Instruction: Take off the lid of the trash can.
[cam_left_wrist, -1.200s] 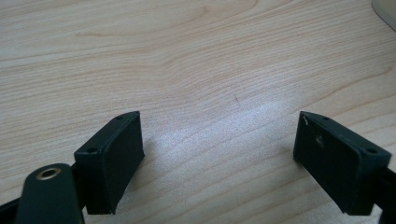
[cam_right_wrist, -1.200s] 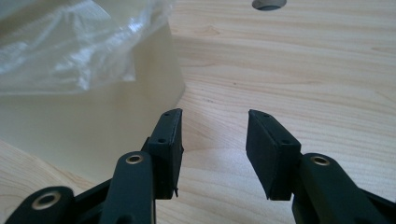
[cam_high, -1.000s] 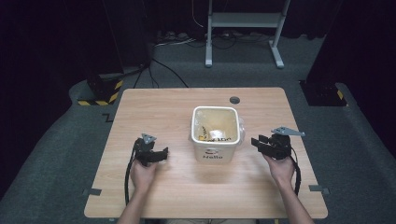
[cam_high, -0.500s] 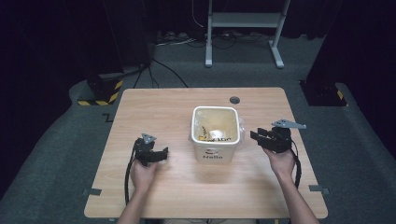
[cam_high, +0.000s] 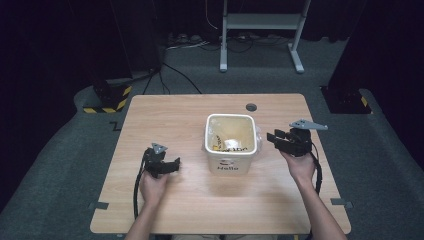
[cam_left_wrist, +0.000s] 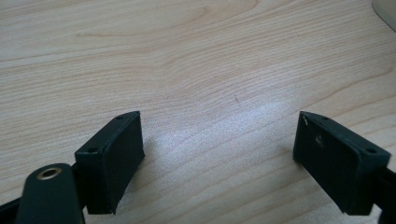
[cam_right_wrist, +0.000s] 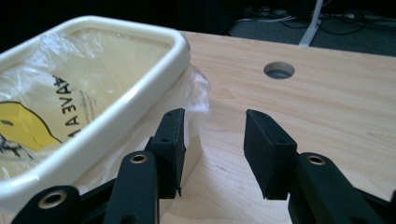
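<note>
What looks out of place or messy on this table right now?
Only the clear plastic liner stands out: it bunches out untidily beside the white bin near the right claw. Nothing looks spilled or damaged, and the bin stands upright.

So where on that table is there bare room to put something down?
Bare wood lies behind the bin up to the round hole, along the table's far left, and in front near the edge. It is tight between the bin and the right claw.
</note>
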